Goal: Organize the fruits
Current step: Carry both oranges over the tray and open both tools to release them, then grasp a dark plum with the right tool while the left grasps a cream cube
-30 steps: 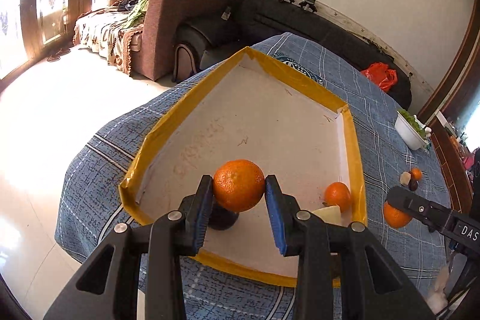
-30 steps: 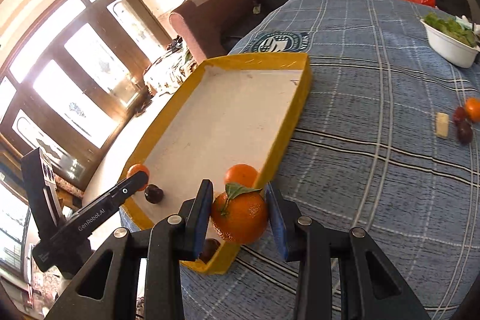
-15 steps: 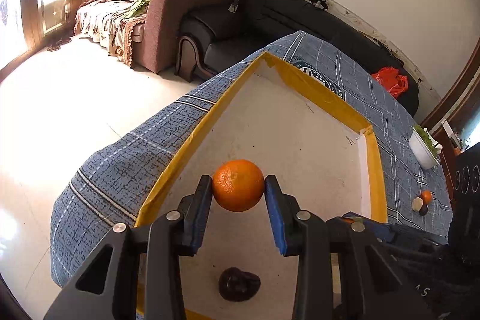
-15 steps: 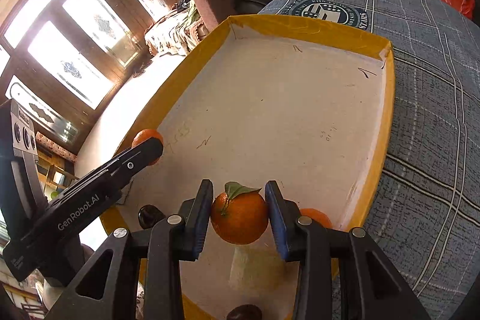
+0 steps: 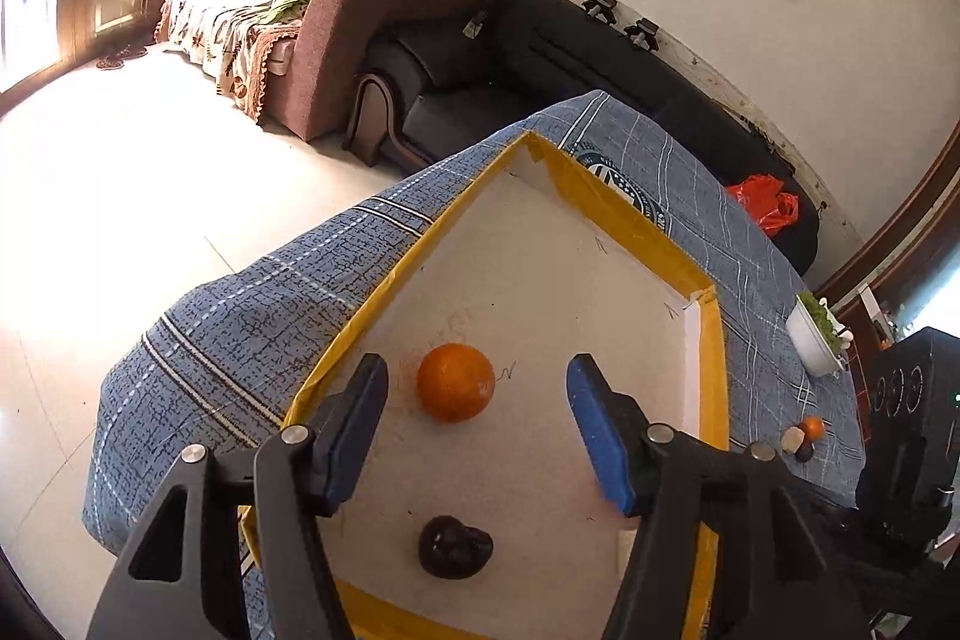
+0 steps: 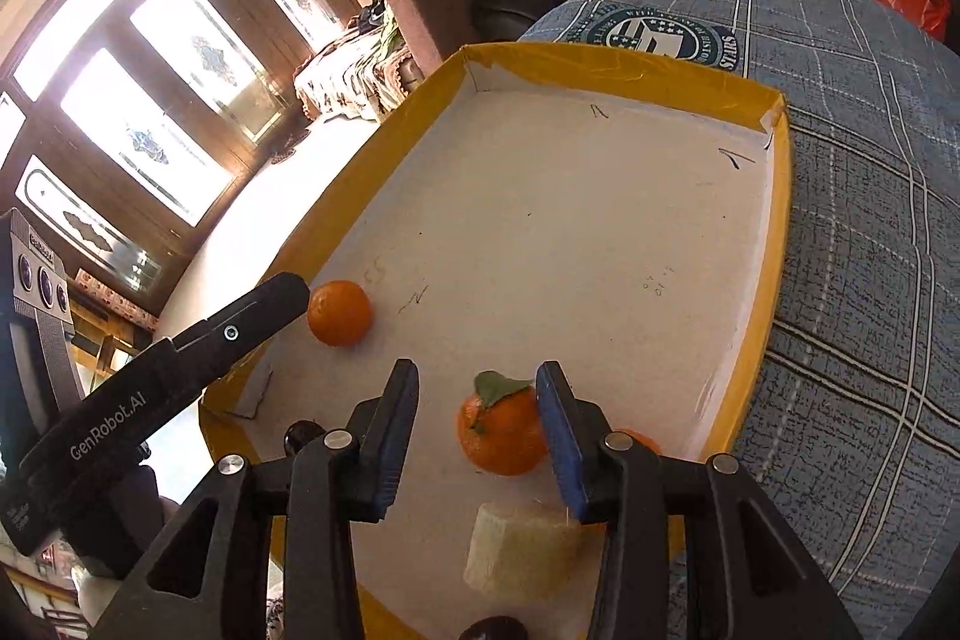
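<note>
A yellow-rimmed tray lies on the blue plaid tablecloth. In the left wrist view my left gripper is open, and a plain orange rests free on the tray floor between its fingers. It also shows in the right wrist view. My right gripper is open around a leafy orange that sits on the tray next to the right finger. A dark fruit, a pale block and another orange also lie in the tray.
A white bowl of greens and several small fruits sit on the cloth to the right of the tray. A second dark fruit lies near the tray's near-left corner. Sofas stand beyond the table's far edge.
Both grippers have opened and let go of their oranges, which now rest on the tray floor. Both grippers moved forward over the tray.
</note>
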A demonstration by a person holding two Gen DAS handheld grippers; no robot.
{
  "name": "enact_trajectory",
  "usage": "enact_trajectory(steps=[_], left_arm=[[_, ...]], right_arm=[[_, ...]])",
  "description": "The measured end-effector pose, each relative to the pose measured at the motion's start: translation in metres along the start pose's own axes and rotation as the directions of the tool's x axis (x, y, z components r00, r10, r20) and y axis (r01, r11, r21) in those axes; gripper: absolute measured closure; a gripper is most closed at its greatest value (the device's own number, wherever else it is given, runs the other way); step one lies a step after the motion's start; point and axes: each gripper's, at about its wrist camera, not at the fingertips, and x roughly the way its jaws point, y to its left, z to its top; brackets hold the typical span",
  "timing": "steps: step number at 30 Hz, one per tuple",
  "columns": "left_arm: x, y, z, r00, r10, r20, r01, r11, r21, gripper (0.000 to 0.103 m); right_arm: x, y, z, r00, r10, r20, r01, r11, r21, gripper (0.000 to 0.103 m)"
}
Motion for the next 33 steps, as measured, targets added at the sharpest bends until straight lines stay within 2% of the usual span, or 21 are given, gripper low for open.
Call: enact_trajectory(steps=[6,11,15,17,21,25,28,30,33], left_arm=[[-0.034,-0.026,-0.008,0.998,-0.051,0.042,0.049,0.998,0.042,0.028],[-0.057,-0.059,-0.022,0.991,-0.127,0.036,0.123,0.988,0.093,0.024],[-0.069,-0.089,-0.037,0.972,-0.235,-0.007,0.234,0.966,0.111,0.022],[-0.075,-0.108,-0.047,0.963,-0.27,-0.028,0.271,0.952,0.14,0.022],[-0.086,-0.145,-0.066,0.952,-0.301,-0.061,0.307,0.926,0.219,0.022],[-0.082,-0.169,-0.082,0.949,-0.301,-0.096,0.316,0.912,0.264,0.021],[-0.067,-0.182,-0.09,0.946,-0.293,-0.138,0.321,0.907,0.274,0.021],[-0.057,-0.192,-0.095,0.944,-0.285,-0.166,0.323,0.901,0.29,0.021],[-0.047,-0.204,-0.105,0.941,-0.27,-0.203,0.325,0.89,0.321,0.021]], right_arm=[[-0.039,-0.009,-0.014,0.998,0.0,0.062,-0.001,1.0,0.017,0.054],[-0.077,-0.034,-0.043,0.993,-0.041,0.111,0.035,0.998,0.052,0.051],[-0.112,-0.069,-0.077,0.984,-0.094,0.151,0.074,0.988,0.132,0.048],[-0.129,-0.097,-0.094,0.98,-0.103,0.17,0.067,0.976,0.205,0.048],[-0.175,-0.145,-0.13,0.961,-0.157,0.226,0.077,0.942,0.327,0.048],[-0.237,-0.197,-0.16,0.917,-0.281,0.282,0.138,0.889,0.436,0.048],[-0.274,-0.24,-0.18,0.881,-0.373,0.29,0.168,0.821,0.546,0.042],[-0.284,-0.263,-0.189,0.878,-0.386,0.282,0.146,0.779,0.61,0.041],[-0.278,-0.28,-0.192,0.885,-0.385,0.263,0.139,0.757,0.639,0.041]])
